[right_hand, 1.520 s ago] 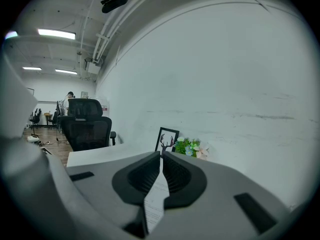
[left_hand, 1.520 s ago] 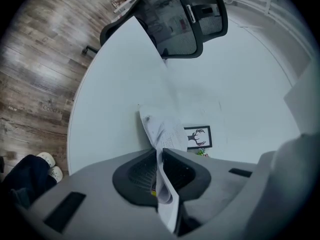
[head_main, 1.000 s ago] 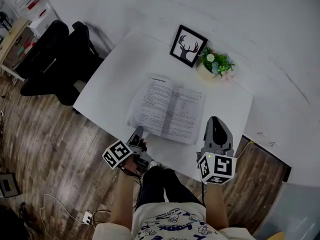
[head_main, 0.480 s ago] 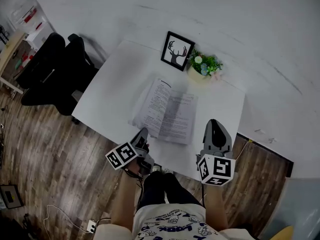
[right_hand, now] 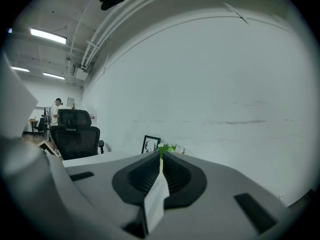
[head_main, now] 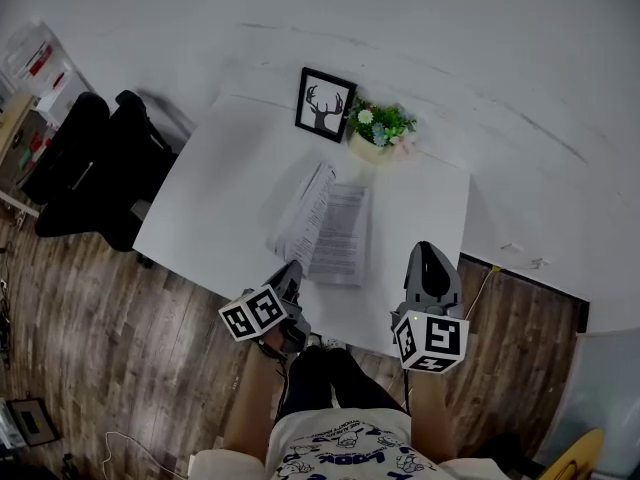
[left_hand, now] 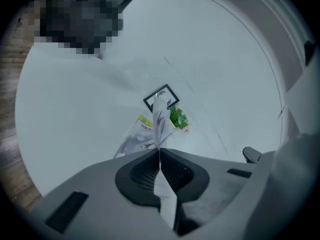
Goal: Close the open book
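Left gripper [head_main: 293, 267] pinches the raised left pages of the white printed paper book [head_main: 340, 233] mid-frame; right gripper [head_main: 429, 250], lower right, is pressed together.

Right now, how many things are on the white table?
3: the half-closed book in the middle, the deer picture frame at the far edge, the potted plant beside it.
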`<state>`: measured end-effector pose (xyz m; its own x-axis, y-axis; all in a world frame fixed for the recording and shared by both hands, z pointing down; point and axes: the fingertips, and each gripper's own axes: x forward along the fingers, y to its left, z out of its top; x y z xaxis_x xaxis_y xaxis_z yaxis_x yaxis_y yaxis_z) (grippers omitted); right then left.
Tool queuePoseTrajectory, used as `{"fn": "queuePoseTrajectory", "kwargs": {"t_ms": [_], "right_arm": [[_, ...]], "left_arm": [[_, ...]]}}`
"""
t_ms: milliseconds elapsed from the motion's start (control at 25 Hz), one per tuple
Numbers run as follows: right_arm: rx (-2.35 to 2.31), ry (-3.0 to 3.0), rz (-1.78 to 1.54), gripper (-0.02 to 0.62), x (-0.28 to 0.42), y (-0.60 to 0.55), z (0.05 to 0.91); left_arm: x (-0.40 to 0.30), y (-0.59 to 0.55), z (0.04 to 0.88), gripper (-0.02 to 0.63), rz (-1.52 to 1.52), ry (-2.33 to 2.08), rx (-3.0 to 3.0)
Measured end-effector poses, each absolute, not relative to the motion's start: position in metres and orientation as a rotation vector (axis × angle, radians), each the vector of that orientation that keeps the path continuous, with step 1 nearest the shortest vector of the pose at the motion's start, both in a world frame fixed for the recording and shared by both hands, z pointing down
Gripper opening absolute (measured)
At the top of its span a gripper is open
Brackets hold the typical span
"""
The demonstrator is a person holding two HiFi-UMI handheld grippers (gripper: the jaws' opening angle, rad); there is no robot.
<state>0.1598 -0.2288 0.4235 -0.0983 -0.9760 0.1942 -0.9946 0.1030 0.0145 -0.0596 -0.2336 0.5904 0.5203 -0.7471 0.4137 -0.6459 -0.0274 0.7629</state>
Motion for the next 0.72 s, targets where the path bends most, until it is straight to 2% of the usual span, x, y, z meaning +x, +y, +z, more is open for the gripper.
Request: {"fn": "queuePoseTrajectory", "kwargs": {"t_ms": [240, 720], "right_arm": [[2.05, -2.167, 0.19, 0.037, 0.184, -0.217, 0.424], [2.115, -2.094, 0.226, 0.037, 0.215, -0.198, 0.433]], "left_arm": [[-0.035, -0.229, 0.599, 0.029, -0.005, -1.168, 1.786], [0.0, -0.22, 0.621, 0.031, 0.458, -1.229, 2.04]]}}
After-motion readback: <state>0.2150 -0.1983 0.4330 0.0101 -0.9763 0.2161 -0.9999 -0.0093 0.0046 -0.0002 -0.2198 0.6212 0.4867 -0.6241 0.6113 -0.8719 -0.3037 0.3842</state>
